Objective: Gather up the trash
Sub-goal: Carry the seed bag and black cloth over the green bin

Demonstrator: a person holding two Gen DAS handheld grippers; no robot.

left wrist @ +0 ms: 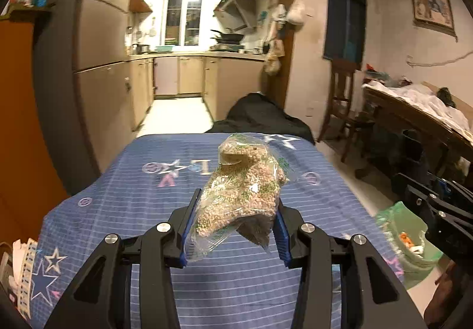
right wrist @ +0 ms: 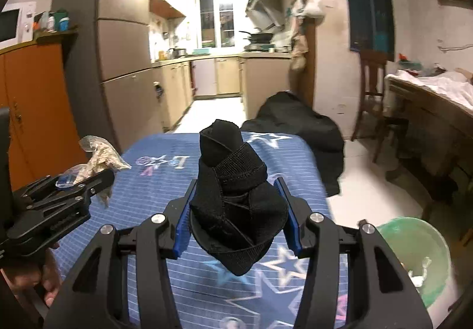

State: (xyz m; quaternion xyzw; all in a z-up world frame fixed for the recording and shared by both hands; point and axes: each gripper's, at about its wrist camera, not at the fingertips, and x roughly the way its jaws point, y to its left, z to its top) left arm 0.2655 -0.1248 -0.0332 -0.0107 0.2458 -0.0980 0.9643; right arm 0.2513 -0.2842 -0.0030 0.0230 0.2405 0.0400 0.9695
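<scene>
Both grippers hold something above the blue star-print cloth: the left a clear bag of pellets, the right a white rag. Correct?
Not quite. The right gripper holds a black wrapped fabric bundle, not a white rag, as the right wrist view shows. The left gripper does hold the clear pellet bag.

Clear plastic bag of pellets (left wrist: 245, 193) btwn left gripper (left wrist: 236, 228) jaws, above blue star-print cloth (left wrist: 118, 196); green-lined bin (left wrist: 414, 243) to its right.

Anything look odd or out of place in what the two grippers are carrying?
The left gripper holds a clear bag of pellets, plausible trash. The right gripper holds a folded black strap-like fabric wrap, which looks more like a usable item than trash.
</scene>
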